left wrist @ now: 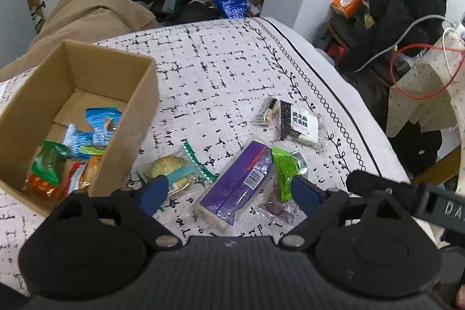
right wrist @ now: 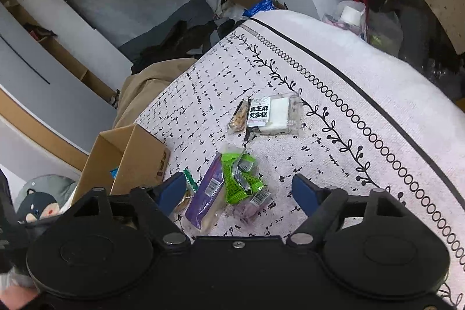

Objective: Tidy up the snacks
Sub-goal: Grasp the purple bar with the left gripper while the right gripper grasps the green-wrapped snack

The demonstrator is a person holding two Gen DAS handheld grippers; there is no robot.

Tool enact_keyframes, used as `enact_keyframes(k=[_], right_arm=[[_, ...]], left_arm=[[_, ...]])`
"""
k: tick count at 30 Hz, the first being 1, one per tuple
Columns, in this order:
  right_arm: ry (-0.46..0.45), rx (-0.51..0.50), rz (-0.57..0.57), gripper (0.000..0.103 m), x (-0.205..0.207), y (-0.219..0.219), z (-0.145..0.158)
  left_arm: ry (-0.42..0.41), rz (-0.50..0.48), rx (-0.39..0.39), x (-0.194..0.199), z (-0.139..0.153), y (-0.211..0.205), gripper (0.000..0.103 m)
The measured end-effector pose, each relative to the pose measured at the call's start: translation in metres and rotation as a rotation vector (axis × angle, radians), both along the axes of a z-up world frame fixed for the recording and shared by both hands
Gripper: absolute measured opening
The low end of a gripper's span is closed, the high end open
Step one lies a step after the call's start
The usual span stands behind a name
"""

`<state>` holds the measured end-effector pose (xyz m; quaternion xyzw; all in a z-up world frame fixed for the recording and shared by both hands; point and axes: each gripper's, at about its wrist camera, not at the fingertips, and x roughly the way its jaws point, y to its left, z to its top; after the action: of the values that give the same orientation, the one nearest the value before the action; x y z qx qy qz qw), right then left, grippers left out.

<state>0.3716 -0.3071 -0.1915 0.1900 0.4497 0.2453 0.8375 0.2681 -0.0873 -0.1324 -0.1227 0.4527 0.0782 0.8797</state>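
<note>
Below 2 spread, empty tongs [left wrist: 231, 191] [right wrist: 239, 191], glossy purple barcoded snack pack [left wrist: 235, 182].

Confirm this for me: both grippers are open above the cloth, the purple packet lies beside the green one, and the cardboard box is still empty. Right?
Not quite. The cardboard box already holds several snack packets, as the left wrist view shows. The rest stands: the left gripper and right gripper are open above the cloth, and the purple packet lies beside the green one.

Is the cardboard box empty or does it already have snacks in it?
Partly filled: the open-topped cardboard box holds several wrapped snacks at one end, with bare floor behind them.
</note>
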Motion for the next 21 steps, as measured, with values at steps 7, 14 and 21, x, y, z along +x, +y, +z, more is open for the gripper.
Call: enact_keyframes(k=[7,14,21], right_arm=[[0.056,0.006,-0.012,0.075,0.013,0.007,-0.015],[0.087,0.005,-0.001,0.074,0.023,0.021,-0.028],[0.093,-0.009,0.005,0.071,0.032,0.032,-0.035]], left_arm=[[0.031,-0.037,-0.020,0.014,-0.026,-0.001,0.079],[0.042,-0.061,-0.024,0.027,-0.044,0.006,0.075],[0.076,-0.072,-0.054,0.035,-0.061,0.011,0.075]])
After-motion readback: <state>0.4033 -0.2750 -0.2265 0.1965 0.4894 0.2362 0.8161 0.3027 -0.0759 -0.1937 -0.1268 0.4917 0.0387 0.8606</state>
